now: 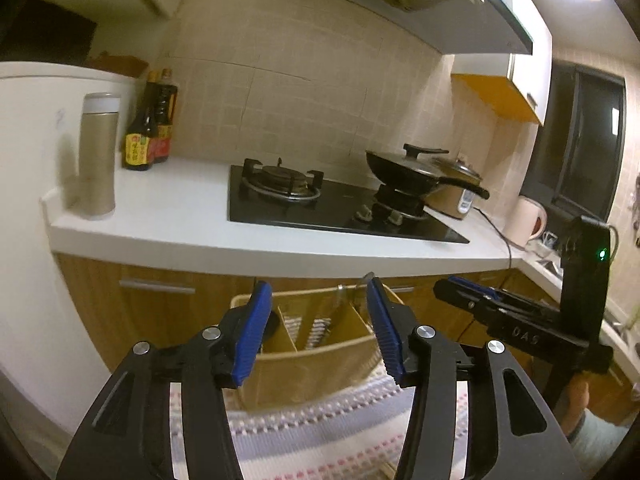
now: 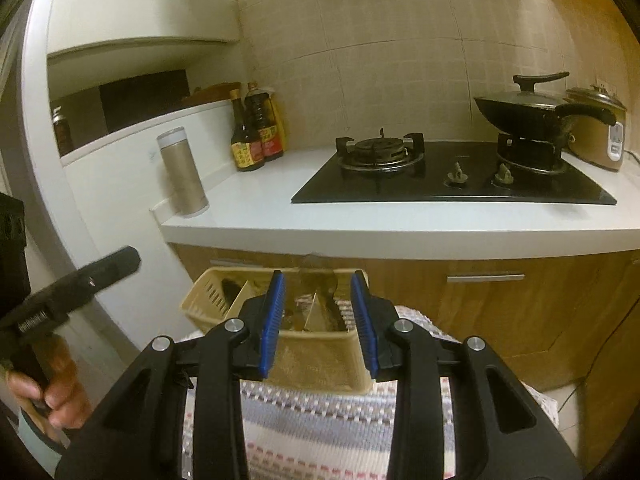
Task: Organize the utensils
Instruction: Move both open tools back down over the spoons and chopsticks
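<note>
A beige plastic utensil basket point(image 1: 320, 368) with dividers stands on a striped cloth point(image 1: 320, 432) below the counter. It also shows in the right wrist view point(image 2: 320, 360). Metal utensils point(image 1: 340, 312) stand in its compartments, and they show in the right wrist view point(image 2: 320, 300) too. My left gripper point(image 1: 316, 332) is open and empty, just in front of the basket. My right gripper point(image 2: 318, 324) is open and empty, held over the basket's near side. The right gripper also shows in the left wrist view point(image 1: 460, 284), at the right.
A white counter point(image 2: 400, 224) carries a black gas hob point(image 2: 452, 184), a covered wok point(image 2: 528, 112), a rice cooker point(image 2: 600, 136), sauce bottles point(image 2: 256, 136) and a beige flask point(image 2: 184, 172). A kettle point(image 1: 524, 220) stands far right. Wooden cabinet doors point(image 2: 500, 312) lie behind the basket.
</note>
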